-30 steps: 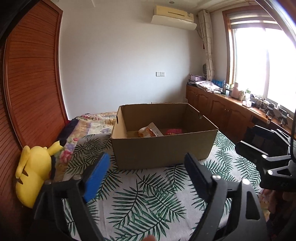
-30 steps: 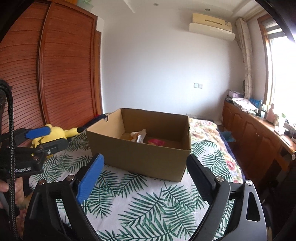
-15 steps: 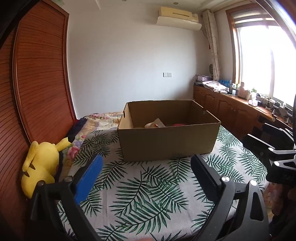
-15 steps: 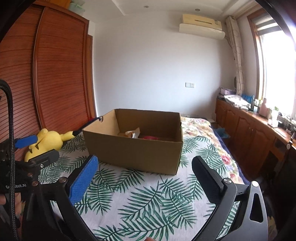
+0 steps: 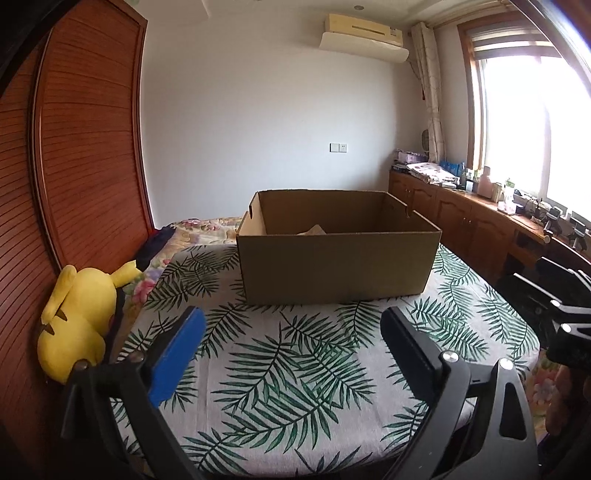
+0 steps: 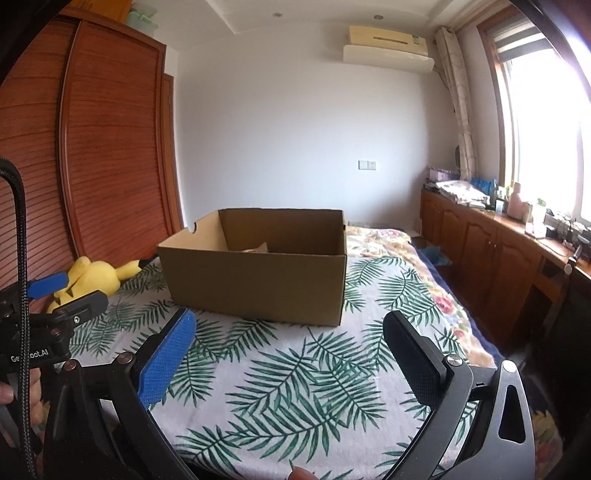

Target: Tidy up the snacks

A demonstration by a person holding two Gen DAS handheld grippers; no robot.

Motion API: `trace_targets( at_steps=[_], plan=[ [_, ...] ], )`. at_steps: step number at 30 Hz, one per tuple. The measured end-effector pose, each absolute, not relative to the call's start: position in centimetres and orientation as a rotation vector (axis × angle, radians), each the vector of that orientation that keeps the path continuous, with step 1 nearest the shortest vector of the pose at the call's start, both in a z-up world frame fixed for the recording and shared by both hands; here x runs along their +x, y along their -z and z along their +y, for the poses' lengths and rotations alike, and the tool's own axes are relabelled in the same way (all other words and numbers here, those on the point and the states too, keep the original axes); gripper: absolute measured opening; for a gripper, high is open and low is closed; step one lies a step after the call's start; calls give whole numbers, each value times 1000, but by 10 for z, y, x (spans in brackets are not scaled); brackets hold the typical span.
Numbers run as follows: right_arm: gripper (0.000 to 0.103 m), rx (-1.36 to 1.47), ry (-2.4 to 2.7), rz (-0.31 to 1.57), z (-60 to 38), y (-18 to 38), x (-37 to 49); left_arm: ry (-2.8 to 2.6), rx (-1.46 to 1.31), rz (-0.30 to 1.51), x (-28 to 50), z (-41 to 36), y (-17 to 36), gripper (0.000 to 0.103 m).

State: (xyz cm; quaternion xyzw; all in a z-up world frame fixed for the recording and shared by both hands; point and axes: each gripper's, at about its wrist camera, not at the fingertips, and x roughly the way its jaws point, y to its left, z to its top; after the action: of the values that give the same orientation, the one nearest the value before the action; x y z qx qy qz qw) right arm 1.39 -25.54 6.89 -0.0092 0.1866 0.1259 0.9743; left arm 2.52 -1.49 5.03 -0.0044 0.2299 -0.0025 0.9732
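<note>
Centrally, an open cardboard box (image 5: 338, 264) is set on a palm-leaf cloth (image 5: 288, 373), with only a pale snack packet (image 5: 314, 230) glimpsed over its near wall. Left gripper (image 5: 291, 343) and right gripper (image 6: 290, 343) are shown at lower frame, jaws spread wide after just opening, nothing between them, both well short of the box. Also listed: a yellow plush toy (image 5: 77, 325) at lower left against a wooden wardrobe (image 5: 85, 147).

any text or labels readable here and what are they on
"Ge...bot.AI", white letters on the body of the left gripper in the right wrist view; a black cable covers the middle letters.
Cardboard box: no print visible.
Air conditioner and bottles on the cabinet: any marks too small to read.
</note>
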Motion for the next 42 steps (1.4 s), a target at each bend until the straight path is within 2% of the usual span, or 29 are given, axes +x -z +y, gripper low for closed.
trace_targets(
  at_steps=[42],
  plan=[
    [101,-15,-250,388,-258,-61,15,13,-4,469,23,-16,-49,97]
  ],
)
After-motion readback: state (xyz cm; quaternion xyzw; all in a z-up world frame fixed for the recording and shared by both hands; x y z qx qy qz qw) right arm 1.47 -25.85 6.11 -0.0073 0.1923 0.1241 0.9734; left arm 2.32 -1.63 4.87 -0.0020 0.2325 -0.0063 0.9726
